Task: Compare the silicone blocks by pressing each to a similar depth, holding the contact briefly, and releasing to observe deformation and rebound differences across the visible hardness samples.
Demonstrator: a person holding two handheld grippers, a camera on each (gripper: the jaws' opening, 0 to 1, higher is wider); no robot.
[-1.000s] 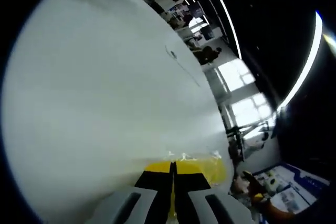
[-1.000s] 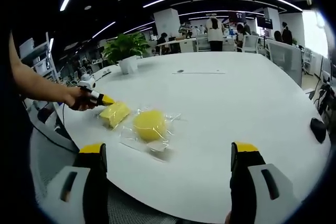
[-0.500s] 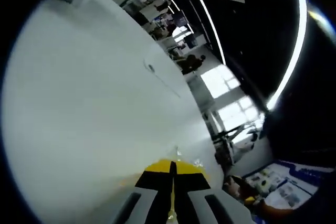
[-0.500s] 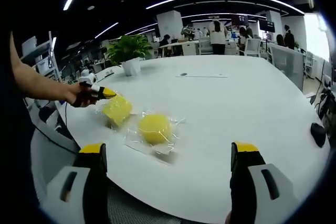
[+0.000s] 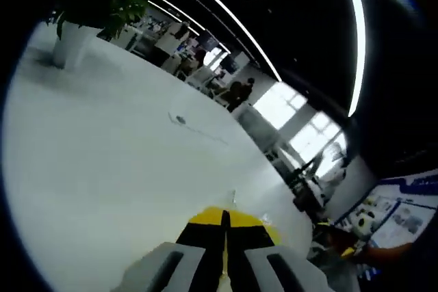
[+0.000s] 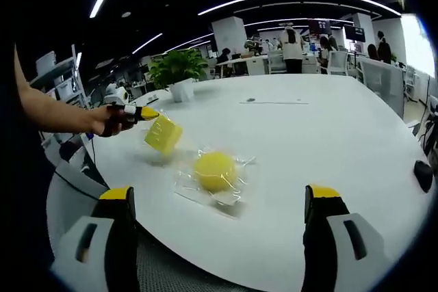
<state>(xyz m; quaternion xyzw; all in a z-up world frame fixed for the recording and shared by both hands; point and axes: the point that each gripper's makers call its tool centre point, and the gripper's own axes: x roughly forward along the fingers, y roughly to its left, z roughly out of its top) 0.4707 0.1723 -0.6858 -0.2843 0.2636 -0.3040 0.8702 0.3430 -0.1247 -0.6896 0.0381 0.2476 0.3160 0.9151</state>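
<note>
We hold a two-jaw gripper in each hand over a large white table (image 6: 328, 141) in an open office.

In the right gripper view, our right gripper (image 6: 219, 237) sits at the near edge of the table with its yellow-tipped jaws spread wide apart and nothing between them. Just beyond the gap, slightly left of centre, a round yellow silicone block (image 6: 215, 171) lies on the table inside a clear plastic wrapper (image 6: 236, 193), well clear of both jaws.

Farther away and to the left, our left gripper (image 6: 145, 113) comes in from the left side, held in a hand (image 6: 109, 120). Its jaws are clamped on the upper corner of a square yellow silicone block (image 6: 163, 135), which hangs tilted and lifted clear of the table, casting a faint shadow below it. The square block is near the round one but apart from it.

In the left gripper view, the left gripper's black jaws are pressed together at the bottom, with a sliver of the same yellow block (image 5: 229, 217) showing right at their tips.

A potted plant (image 6: 176, 73) stands on the far left of the table, and a dark object (image 6: 423, 174) lies at its right edge.
</note>
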